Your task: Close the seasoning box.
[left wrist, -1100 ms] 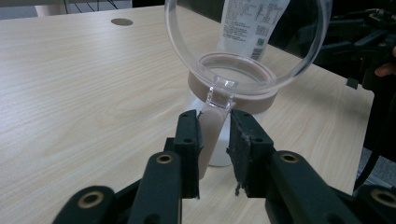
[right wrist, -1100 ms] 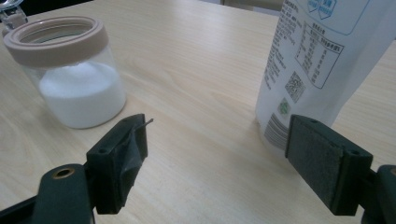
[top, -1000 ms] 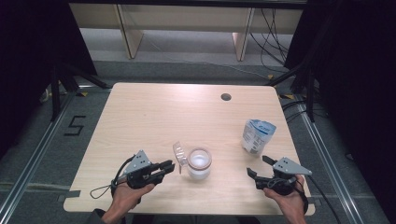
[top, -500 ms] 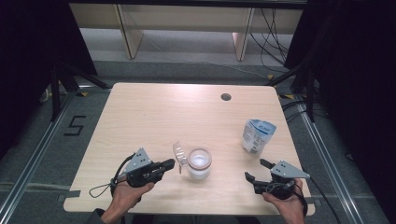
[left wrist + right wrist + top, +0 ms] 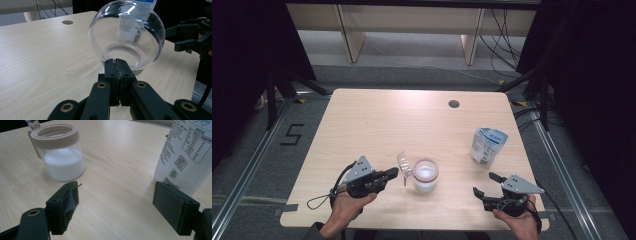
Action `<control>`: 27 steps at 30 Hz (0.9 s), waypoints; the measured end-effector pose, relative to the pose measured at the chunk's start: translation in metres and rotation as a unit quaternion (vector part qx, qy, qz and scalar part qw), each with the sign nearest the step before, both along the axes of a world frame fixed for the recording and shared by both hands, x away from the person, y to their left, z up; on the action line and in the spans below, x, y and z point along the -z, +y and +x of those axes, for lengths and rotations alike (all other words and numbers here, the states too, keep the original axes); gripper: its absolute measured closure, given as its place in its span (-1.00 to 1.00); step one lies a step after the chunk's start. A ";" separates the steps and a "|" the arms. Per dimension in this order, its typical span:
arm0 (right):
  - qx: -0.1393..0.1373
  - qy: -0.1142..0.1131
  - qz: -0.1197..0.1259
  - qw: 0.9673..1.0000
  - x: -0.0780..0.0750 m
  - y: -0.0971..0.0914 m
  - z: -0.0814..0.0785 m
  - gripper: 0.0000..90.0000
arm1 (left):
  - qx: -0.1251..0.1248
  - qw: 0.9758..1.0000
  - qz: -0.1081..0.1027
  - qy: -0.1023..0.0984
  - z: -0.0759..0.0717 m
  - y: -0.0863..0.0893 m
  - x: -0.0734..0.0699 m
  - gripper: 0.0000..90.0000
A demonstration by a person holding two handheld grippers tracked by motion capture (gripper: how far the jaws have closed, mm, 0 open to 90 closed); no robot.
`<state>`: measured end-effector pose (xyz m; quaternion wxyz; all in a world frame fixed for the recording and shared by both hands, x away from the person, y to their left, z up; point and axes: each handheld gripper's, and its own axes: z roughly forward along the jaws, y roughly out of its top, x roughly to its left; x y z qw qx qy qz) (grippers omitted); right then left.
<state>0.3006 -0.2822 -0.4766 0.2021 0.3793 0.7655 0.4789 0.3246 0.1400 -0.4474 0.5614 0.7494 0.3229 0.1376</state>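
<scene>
A glass jar [image 5: 425,175] with a beige rim, partly filled with white powder, stands near the table's front middle. Its clear domed lid [image 5: 404,166] is swung open to the left and stands on edge. My left gripper [image 5: 394,172] reaches in from the left. In the left gripper view its jaws [image 5: 116,61] are pressed together on the lid's [image 5: 126,32] lower edge. My right gripper [image 5: 484,183] rests open at the front right with nothing between its pads [image 5: 115,195]. It points between the jar [image 5: 61,155] and a white printed pouch [image 5: 187,155].
The pouch [image 5: 487,145] stands upright on the right side of the light wooden table [image 5: 377,125]. A round cable hole [image 5: 454,104] lies at the back right. Dark frames, cables and a floor marking surround the table. The far half of the tabletop is bare.
The left gripper's jaws have come together at the lid's edge. Both hands stay almost where they were; the jar and pouch have not moved.
</scene>
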 end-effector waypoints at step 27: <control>-0.018 -0.012 -0.009 1.000 0.001 -0.002 0.000 -0.50 | 0.014 1.000 0.004 -0.003 0.003 -0.009 -0.002 0.99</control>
